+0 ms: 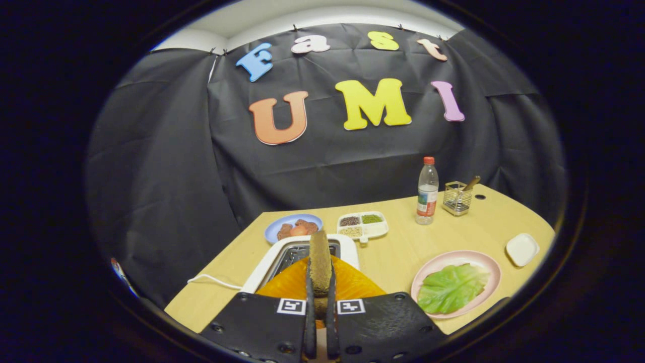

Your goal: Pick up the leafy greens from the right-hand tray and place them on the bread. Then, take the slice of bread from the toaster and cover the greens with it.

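Bread slice (319, 262), light, stiff and crumbly, stands edge-up pinched between the gripper (320, 302) fingers just above the toaster (267, 264), best held gently by its lower edge, leafy greens (451, 287) lying to the right.

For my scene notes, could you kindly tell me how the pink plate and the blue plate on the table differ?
The pink plate lies just beyond the right finger, whereas the blue plate sits farther off, behind the white toaster. The pink plate carries a flat green leaf; the blue plate holds brownish and orange food pieces. The pink plate looks larger here. Both are round and rest on the wooden table. The gripper is shut on the bread slice.
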Demonstrator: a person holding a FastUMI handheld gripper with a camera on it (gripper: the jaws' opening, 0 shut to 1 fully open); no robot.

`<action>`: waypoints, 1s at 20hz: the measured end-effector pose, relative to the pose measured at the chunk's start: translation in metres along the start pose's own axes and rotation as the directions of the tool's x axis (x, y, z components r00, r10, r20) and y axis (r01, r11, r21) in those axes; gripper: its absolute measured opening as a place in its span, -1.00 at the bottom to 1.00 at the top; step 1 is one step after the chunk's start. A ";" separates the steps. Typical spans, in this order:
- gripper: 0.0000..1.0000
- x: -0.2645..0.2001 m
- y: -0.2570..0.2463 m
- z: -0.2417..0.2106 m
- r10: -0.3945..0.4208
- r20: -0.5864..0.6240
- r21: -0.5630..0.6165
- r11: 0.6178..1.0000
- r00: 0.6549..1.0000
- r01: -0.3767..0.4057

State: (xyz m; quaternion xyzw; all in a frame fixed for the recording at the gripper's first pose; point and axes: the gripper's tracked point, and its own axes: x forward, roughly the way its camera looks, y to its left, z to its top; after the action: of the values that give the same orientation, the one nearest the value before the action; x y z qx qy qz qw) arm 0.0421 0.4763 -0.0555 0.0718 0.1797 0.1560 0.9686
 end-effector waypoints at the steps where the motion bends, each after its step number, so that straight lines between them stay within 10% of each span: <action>1: -0.84 -0.001 0.000 0.003 0.008 0.001 0.006 1.000 1.000 -0.008; 13: -0.85 -0.058 -0.021 0.097 0.069 0.219 0.109 0.989 0.973 -0.095; 20: -0.85 -0.073 -0.094 0.100 -0.026 0.250 0.128 0.992 0.968 -0.006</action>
State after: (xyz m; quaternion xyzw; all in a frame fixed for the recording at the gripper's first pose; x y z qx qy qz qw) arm 0.0403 0.3556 0.0426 0.1518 0.0655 0.1289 0.9778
